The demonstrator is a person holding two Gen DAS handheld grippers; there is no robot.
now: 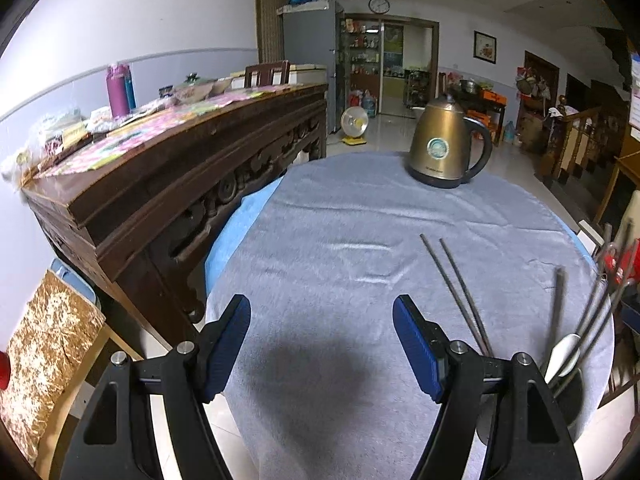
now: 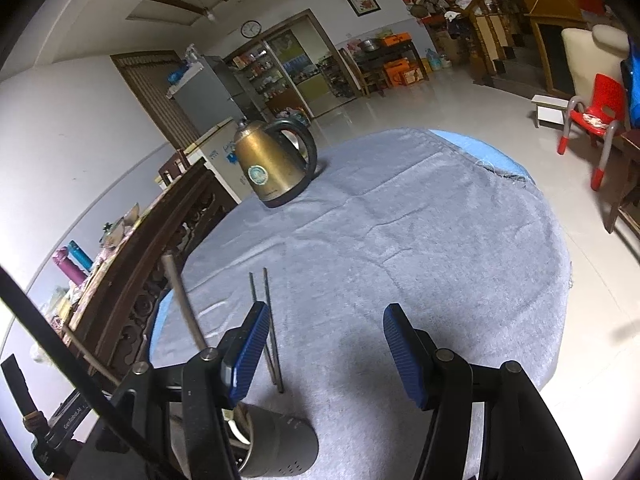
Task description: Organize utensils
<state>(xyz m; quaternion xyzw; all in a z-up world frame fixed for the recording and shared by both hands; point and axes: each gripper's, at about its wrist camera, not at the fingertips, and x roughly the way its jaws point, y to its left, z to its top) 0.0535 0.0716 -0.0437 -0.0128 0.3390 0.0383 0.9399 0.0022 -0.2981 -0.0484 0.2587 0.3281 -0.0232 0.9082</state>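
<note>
Chopsticks (image 2: 267,320) lie loose on the cloth at lower left, just beyond the holder (image 2: 276,446), which seemingly has utensils already. Your left gripper (image 1: 322,346) and right gripper (image 2: 322,354) gape empty.

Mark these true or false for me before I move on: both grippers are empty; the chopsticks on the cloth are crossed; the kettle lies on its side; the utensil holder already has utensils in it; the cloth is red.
1. Both grippers are empty. True: the left gripper and the right gripper stand open with only cloth between the pads.
2. The chopsticks are crossed. False: the pair of chopsticks lies side by side, uncrossed.
3. The kettle lies on its side. False: the gold electric kettle stands upright at the far end of the table.
4. The utensil holder has utensils in it. True: the grey utensil holder holds a spoon and other handles.
5. The cloth is red. False: the tablecloth is grey-blue.
</note>
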